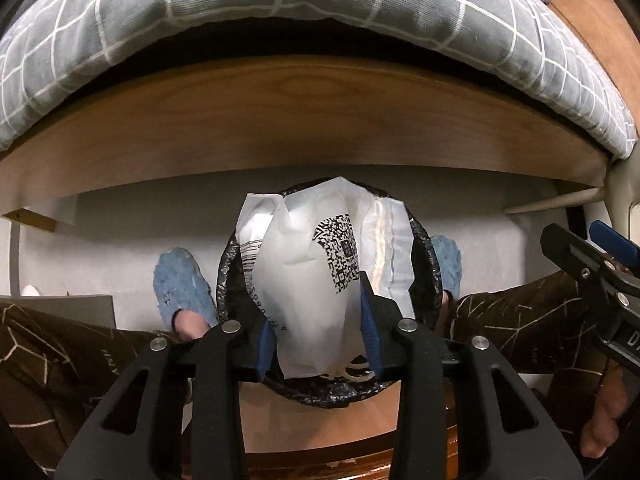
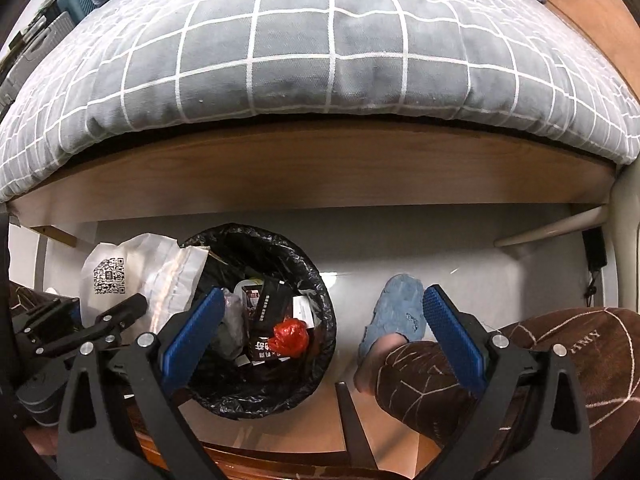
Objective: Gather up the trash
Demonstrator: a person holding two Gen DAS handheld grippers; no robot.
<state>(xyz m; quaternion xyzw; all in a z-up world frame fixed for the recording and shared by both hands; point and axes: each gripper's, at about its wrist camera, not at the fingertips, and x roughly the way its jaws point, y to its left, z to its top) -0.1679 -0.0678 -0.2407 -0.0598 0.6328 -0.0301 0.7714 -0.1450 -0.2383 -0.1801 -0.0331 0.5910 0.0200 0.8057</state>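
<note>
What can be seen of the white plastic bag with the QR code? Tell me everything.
The white plastic bag is thin, crinkled, soft-looking film, printed in black with a QR code and a barcode strip along one side; a translucent striped band runs down the other edge. It hangs above the bin lined with black plastic, toward its left rim in the right wrist view. The left gripper has it between blue pads; whether they press on it cannot be told. The right gripper is open, apart from it.
</note>
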